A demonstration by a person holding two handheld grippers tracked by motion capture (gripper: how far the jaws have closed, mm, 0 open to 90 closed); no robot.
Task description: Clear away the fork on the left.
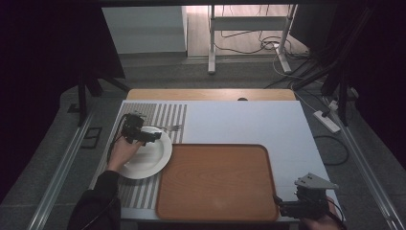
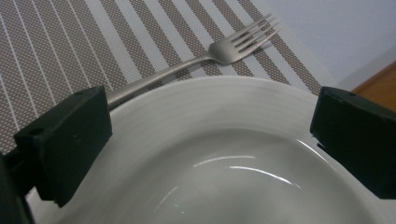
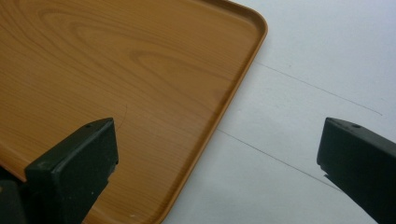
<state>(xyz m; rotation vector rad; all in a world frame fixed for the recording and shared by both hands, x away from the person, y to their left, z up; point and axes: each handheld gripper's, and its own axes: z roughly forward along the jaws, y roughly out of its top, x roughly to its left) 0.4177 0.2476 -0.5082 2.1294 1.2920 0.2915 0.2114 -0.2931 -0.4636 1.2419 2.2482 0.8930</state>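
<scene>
With its jaws wide over the plate (image 2: pixel 224 140), the left hand-held gripper (image 1: pixel 143 136) could nudge the plate's far rim into the fork (image 2: pixel 224 51) just beyond it, sliding it.

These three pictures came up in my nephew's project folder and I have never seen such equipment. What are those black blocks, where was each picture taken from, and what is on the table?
No machine here: a person sits at the table holding hand-held tongs in each hand, each with two black jaws. The black blocks are those jaws, seen by a small camera riding on each tool.

The high view looks down from above. The left tongs hover over a round white ceramic plate; the right tongs sit by the near right corner of a brown wood-grain rectangular tray.

The left gripper view looks past its jaws at the plate, which lies on a grey-and-white striped placemat, with a silver metal fork beyond; the fork's handle meets the plate's rim. The right gripper view shows the tray on the pale table surface.

Both tongs are open and hold nothing.
</scene>
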